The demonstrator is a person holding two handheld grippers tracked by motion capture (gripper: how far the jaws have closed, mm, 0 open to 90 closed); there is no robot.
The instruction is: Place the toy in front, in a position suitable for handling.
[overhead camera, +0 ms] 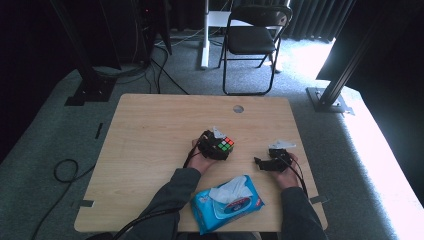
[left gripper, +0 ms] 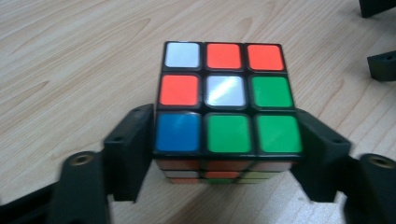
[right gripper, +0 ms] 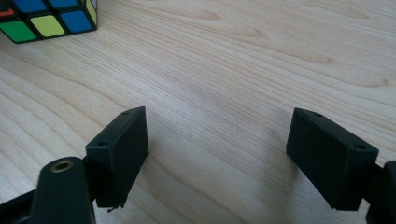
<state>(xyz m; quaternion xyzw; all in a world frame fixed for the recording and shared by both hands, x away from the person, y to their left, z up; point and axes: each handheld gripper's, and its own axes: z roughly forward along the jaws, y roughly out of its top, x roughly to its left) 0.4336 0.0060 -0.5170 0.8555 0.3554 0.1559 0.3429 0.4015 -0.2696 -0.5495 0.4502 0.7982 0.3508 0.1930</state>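
Wooden table [left gripper: 70, 56], scrambled cube [left gripper: 226, 98]

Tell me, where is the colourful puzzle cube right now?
In the high view the Rubik's cube sits near the middle of the wooden table, between the jaws of the left gripper, up-left of the wet wipes pack.

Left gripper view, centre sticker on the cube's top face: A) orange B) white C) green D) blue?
B: on the cube standing between the left gripper jaws, the middle sticker of the top face is white, with orange to its left and green to its right.
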